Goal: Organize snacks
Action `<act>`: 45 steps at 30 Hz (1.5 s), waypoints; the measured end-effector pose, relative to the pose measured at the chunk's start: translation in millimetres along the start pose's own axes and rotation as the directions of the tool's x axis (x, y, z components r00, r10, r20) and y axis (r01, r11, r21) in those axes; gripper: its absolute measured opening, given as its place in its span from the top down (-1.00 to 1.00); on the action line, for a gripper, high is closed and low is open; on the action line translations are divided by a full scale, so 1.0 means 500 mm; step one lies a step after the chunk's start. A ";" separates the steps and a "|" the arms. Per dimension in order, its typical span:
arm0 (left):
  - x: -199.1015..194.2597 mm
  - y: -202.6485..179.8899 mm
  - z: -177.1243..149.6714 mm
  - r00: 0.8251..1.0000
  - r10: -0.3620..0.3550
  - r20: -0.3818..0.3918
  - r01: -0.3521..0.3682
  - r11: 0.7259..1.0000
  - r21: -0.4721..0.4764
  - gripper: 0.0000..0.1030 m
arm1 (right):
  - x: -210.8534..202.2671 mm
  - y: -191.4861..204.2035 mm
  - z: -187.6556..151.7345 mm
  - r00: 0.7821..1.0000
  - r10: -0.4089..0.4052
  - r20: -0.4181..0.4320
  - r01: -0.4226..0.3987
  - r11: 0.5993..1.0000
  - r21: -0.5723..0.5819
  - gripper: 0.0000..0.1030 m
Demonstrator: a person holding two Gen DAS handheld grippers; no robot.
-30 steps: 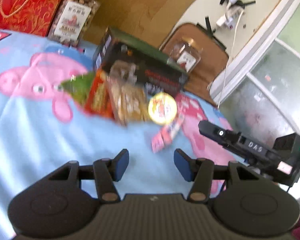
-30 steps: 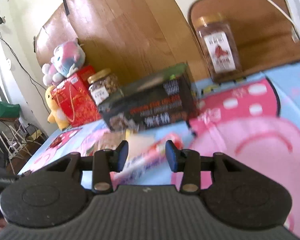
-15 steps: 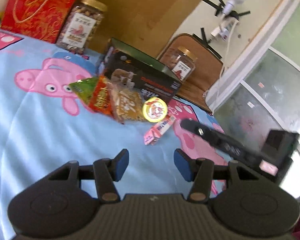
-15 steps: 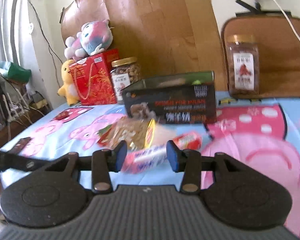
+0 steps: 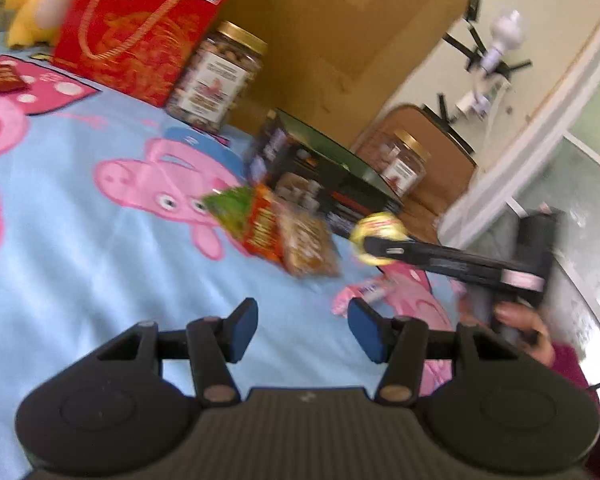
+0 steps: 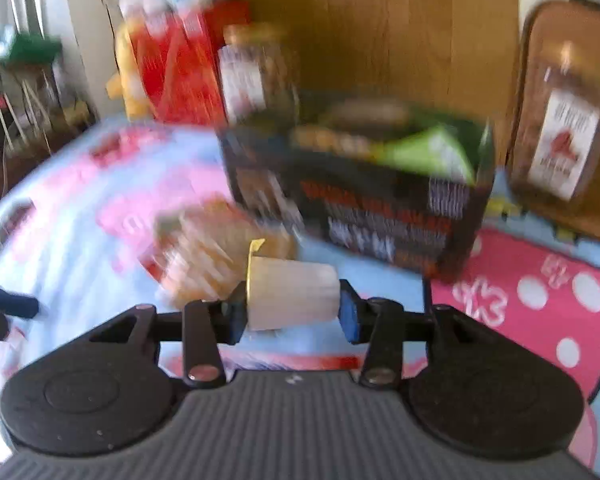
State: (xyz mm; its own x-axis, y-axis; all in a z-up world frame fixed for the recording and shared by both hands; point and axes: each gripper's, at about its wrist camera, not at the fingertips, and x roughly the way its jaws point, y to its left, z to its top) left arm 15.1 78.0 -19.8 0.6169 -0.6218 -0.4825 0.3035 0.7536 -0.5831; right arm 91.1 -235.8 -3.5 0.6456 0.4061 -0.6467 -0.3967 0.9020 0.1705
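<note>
My right gripper (image 6: 292,312) is shut on a small pale jelly cup (image 6: 292,294) with a yellow lid, lying sideways between the pads above the blue cloth. In the left wrist view the same cup (image 5: 380,240) shows at the tip of the right gripper's fingers (image 5: 452,262). Behind it stands the open black snack box (image 6: 360,192), also in the left wrist view (image 5: 324,184). Snack packets (image 5: 276,232) lie in front of the box, and a pink wrapped bar (image 5: 360,294) lies nearer. My left gripper (image 5: 302,326) is open and empty above the cloth.
A red gift bag (image 5: 136,36), a nut jar (image 5: 216,80) and a yellow plush toy (image 5: 36,4) stand at the back left. A second jar (image 5: 404,164) stands on a brown chair behind the box. A wooden board leans behind them.
My right gripper has moved forward past the pink bar and closed on the jelly cup. The left gripper has pulled back and swung left, staying open.
</note>
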 end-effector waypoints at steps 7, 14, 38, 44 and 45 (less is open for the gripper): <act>-0.037 0.049 0.002 0.999 -0.015 0.050 0.018 0.998 -0.058 -0.05 | 0.010 0.195 -0.087 0.996 0.073 0.048 -0.062 0.980 -0.187 0.07; 0.014 0.045 -0.009 0.998 -0.055 -0.041 0.050 0.993 -0.104 -0.05 | 0.009 0.203 -0.162 0.996 0.046 0.079 -0.034 0.988 -0.148 -0.29; 0.019 -0.034 -0.074 0.996 0.087 -0.034 -0.088 0.996 -0.002 0.03 | -0.078 0.141 -0.226 0.989 0.083 0.122 -0.085 0.996 0.015 -0.26; 0.012 -0.026 -0.072 0.996 0.082 -0.039 -0.082 0.997 -0.001 0.03 | -0.079 0.152 -0.215 0.987 0.101 0.126 -0.099 0.995 -0.020 -0.23; 0.006 -0.027 -0.070 0.997 0.068 -0.034 -0.068 0.998 0.000 0.03 | -0.079 0.156 -0.212 0.987 0.104 0.125 -0.101 0.994 -0.030 -0.23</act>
State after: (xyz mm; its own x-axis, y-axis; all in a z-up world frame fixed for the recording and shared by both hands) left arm -12.6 58.6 -36.2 0.6112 -0.5758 -0.5431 0.2605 0.7942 -0.5489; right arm -34.6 -197.0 -43.3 0.6774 0.5131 -0.5271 -0.4796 0.8514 0.2124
